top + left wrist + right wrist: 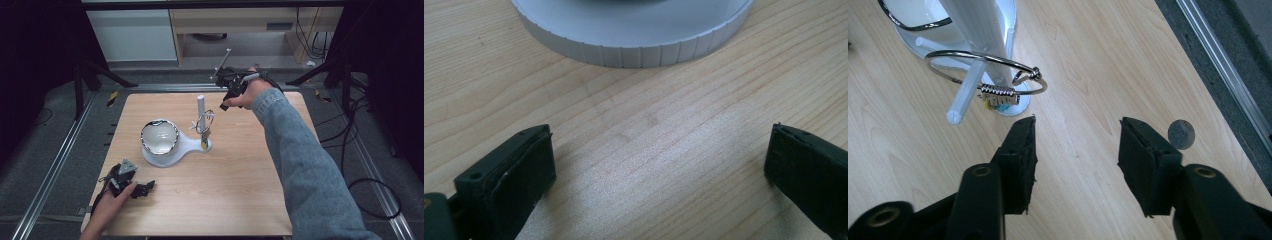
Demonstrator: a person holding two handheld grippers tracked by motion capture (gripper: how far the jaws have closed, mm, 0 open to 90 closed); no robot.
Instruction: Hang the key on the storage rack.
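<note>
Bracelet (993, 75) hanging on a peg of the white jewellery stand (187, 145), just ahead of the right gripper (1075, 150).

Its silver ring loops around the stand's upright post (979, 35) and rests on a clear crossbar (967, 87), a small charm dangling below; the right gripper hovers above the table (235, 175) just short of it, jaws spread apart with nothing between them. Down at the near left corner, the left gripper (659, 165) lies low on the wood, jaws wide apart and empty, with the stand's round ribbed base (634, 47) directly ahead of it, not touching.
</note>
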